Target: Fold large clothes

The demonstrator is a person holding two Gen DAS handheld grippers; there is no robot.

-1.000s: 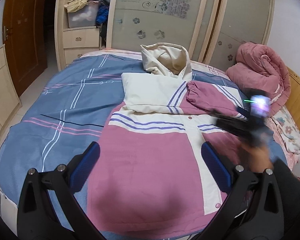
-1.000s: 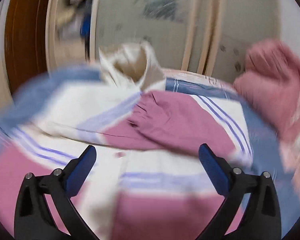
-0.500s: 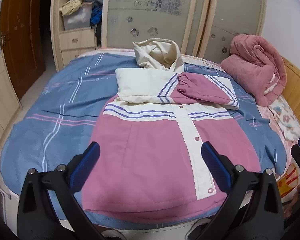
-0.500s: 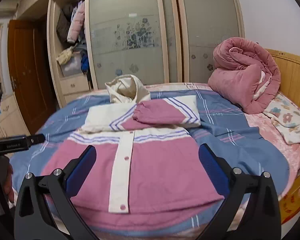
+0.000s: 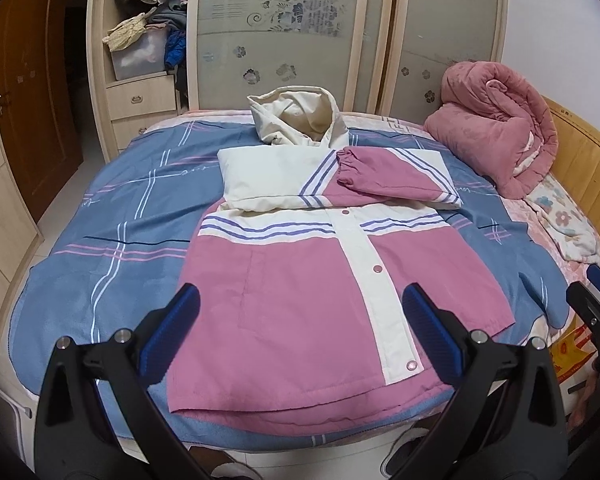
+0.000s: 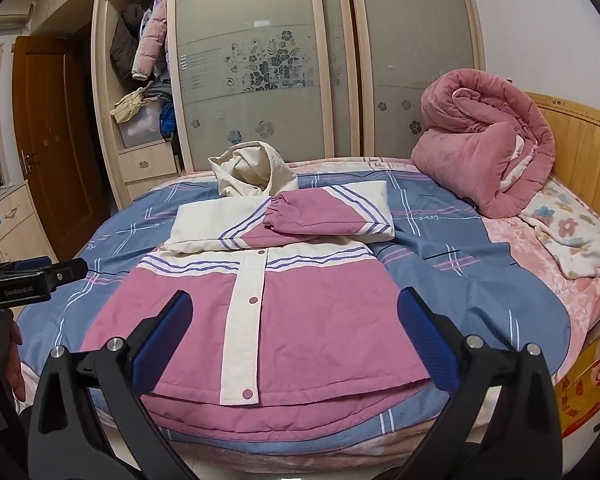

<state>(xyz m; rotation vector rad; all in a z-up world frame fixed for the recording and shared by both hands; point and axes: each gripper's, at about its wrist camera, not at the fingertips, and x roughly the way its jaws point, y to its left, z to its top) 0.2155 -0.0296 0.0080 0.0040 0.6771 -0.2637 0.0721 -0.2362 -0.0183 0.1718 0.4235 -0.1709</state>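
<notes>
- One jacket (image 5: 300, 288), pink and cream with a cream hood (image 5: 296, 120), lies face up in the middle of the bed (image 5: 112, 248); its hem is at the near edge and the hood at 12 o'clock.
- Two sleeves are folded across the chest; the pink cuff (image 5: 348, 168) of the upper one lies near the middle.
- Four snap buttons show along the cream front strip (image 5: 374, 280) in the left wrist view.
- The left gripper (image 5: 300, 328) hangs above the hem, jaws spread wide, holding nothing.
- The right gripper (image 6: 292, 332) does likewise, jaws spread and empty, apart from the cloth.
- One rolled pink quilt (image 6: 488, 152) sits at 2 o'clock on the bed, against the wooden headboard (image 6: 580, 140).
- One wardrobe (image 6: 260, 60) stands behind, with two frosted sliding doors and an open section of clothes at 10 o'clock.
</notes>
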